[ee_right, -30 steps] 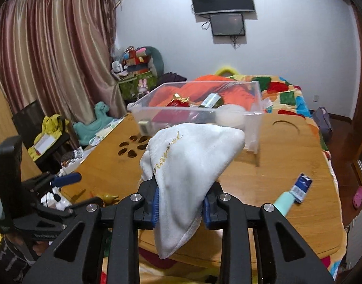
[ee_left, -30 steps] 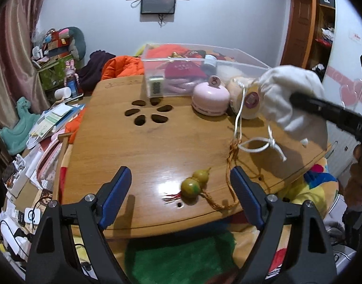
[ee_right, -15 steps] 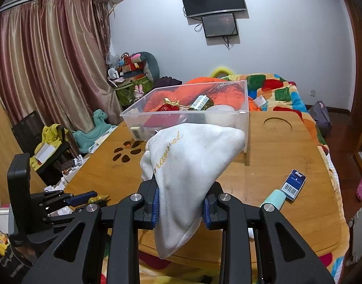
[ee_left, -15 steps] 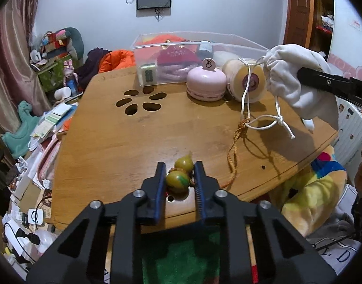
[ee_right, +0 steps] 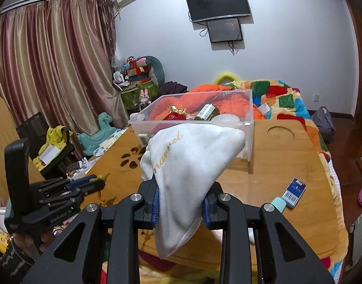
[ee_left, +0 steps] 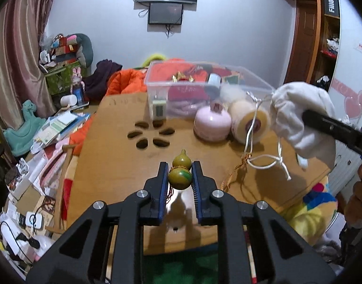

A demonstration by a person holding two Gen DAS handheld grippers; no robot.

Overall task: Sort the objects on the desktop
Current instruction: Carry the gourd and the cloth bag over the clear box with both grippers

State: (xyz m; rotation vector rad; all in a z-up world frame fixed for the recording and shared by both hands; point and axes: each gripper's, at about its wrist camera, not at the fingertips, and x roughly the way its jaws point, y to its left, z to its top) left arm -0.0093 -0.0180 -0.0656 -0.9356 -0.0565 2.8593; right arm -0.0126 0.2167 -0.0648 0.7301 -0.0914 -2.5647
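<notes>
My left gripper [ee_left: 180,174] is shut on a small green-yellow gourd charm [ee_left: 180,175], lifted a little above the wooden table [ee_left: 114,165]. Its orange cord [ee_left: 233,175] trails to the right on the tabletop. My right gripper [ee_right: 180,202] is shut on a white drawstring pouch [ee_right: 192,156], which hangs over the table's near right edge. In the left wrist view the same pouch [ee_left: 299,118] shows at the right with its white cord [ee_left: 270,163] dangling. From the right wrist view the left gripper [ee_right: 95,182] sits at the lower left with the gourd tip poking out.
A clear plastic bin [ee_left: 204,90] with several items stands at the table's far side. In front of it sit a pink round case [ee_left: 212,124], a cream round tin [ee_left: 249,123] and a small tile [ee_left: 160,108]. A blue card [ee_right: 295,191] and teal tube [ee_right: 279,202] lie right.
The left gripper went from wide open to shut on the gourd charm and lifted it slightly off the table. The right gripper kept hold of the pouch, nearly still.
</notes>
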